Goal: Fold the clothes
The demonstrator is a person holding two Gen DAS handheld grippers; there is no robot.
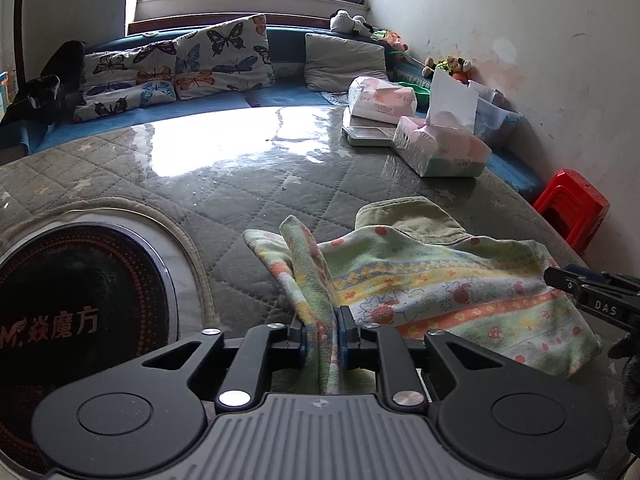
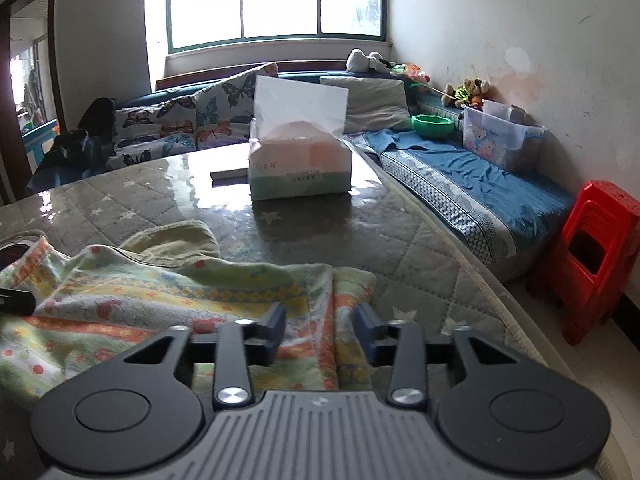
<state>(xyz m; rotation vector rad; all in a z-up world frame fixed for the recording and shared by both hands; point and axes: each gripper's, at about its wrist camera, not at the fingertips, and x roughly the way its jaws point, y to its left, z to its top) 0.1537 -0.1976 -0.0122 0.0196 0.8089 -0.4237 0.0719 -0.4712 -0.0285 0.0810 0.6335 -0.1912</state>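
On the quilted table (image 2: 420, 248) lies a patterned towel (image 1: 440, 284), partly folded, with a plain green cloth (image 1: 408, 216) under its far edge. The left gripper (image 1: 323, 330) pinches a bunched fold of the towel between nearly closed fingers. The right gripper (image 2: 320, 330) has its fingers spread, resting over the towel's right edge without pressing it. A tissue pack (image 2: 300, 164) holds a white sheet sticking up; a clear plastic box (image 2: 500, 136) on the bench holds something I cannot make out. Only the left view shows the round cooktop (image 1: 80, 312) and a second tissue pack (image 1: 380, 98); only the right shows the green bowl (image 2: 432, 125).
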